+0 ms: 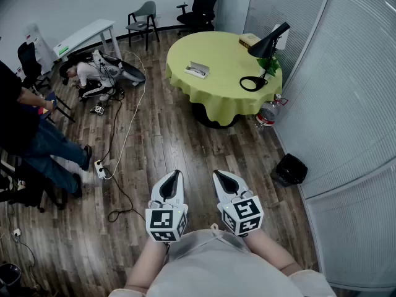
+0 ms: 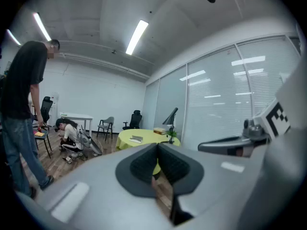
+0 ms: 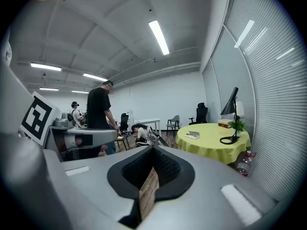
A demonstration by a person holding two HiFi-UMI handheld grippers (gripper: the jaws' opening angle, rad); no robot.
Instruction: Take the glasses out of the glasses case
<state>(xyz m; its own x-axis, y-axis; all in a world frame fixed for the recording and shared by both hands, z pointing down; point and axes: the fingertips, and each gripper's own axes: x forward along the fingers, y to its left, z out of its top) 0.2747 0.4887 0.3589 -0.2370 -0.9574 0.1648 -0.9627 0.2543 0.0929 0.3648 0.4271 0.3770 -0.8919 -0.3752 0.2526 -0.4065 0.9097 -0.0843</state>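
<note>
At the far left a standing person and a crouched person mind their own affairs on the floor, well apart from our work. Toward the middle we hold the left tongs low against our body, pads pressed together with nothing between them. Just to their right the right tongs sit the same way, tips meeting and empty, with only a sliver of floor showing below them. We judge both are carried tucked in because nothing lies within reach yet. Further right and ahead, the case rests on the round green-clothed surface, near its left edge and well apart from both tongs. It looks open, but the glasses are too small to make out. A lamp stands on the surface's right side.
</note>
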